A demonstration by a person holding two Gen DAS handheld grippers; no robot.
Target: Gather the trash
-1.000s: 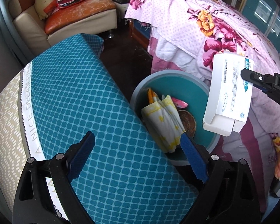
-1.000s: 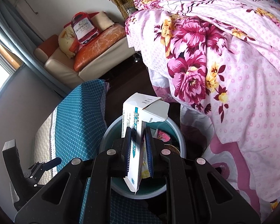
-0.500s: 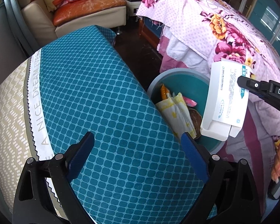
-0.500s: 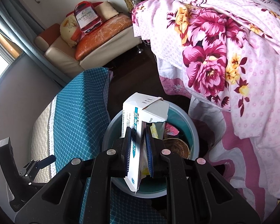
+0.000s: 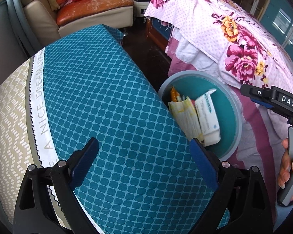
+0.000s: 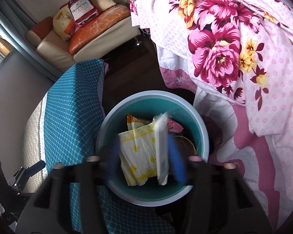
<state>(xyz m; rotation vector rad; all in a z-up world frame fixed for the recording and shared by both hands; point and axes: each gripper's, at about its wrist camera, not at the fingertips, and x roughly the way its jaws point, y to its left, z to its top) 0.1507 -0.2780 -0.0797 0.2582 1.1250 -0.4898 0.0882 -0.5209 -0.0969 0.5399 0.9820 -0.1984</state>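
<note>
The left gripper (image 5: 144, 163) hung wide open, empty, over the teal-clothed bench (image 5: 99, 101). The white carton (image 5: 208, 119), clamped a second earlier, lay inside the bin (image 5: 235, 105); the right gripper (image 6: 144, 161) had sprung open, empty.

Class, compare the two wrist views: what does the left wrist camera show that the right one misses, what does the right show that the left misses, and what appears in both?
Only the left wrist view shows the hand holding the right tongs, and the lettering on the cloth's white band.

Only the right wrist view shows the full Hennessy label on the sofa and a brown round object in the bin.

Both show the teal bin, the white box inside it, the yellow-printed wrapper, the floral quilt and the teal checked cloth.
</note>
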